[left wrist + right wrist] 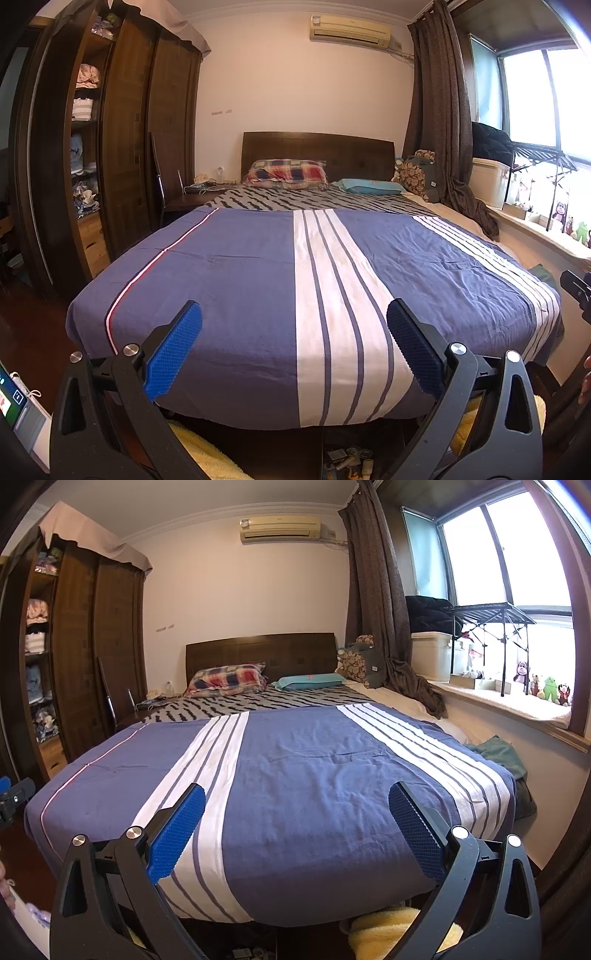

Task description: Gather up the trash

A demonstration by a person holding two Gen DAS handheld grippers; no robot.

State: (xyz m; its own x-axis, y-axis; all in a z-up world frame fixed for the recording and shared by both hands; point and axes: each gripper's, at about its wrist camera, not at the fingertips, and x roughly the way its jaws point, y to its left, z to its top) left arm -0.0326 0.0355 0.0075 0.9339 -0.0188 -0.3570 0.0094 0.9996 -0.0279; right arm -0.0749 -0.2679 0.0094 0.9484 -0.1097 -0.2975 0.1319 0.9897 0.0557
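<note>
Left gripper (293, 345): hovering at the foot of the bed, its blue pads (173, 350) standing wide apart and holding nothing.
Right gripper (295, 827): hovering at the foot of the bed too, pads (415, 829) spread just as wide, nothing sitting between them.
Trash (349, 463): small packets and bits are lying on the dark floor directly below the left gripper, under the bed's near edge; in the right wrist view a few of them (247, 953) are showing low and left of centre, beneath the fingers. Too small to tell what each piece is.
Bed (240, 273): stretching straight ahead of both grippers, its blue cover with white stripes lying flat.
Pillows: a plaid one (286, 173) is resting far ahead against the headboard; a teal one (369, 185) is lying just to its right.
Yellow towel (388, 928): lying on the floor below the right gripper's right finger; in the left wrist view yellow cloth (207, 456) is showing under the left finger as well.
Wardrobe (125, 147): standing far ahead and to the left, with folded clothes sitting on its open shelves.
Curtain (380, 602): hanging far ahead and to the right, its end trailing on the mattress edge.
Window sill (517, 709): running along the right side, with small plush toys (546, 686) standing on it.
Air conditioner (349, 31): hanging high on the far wall, ahead of the grippers.
</note>
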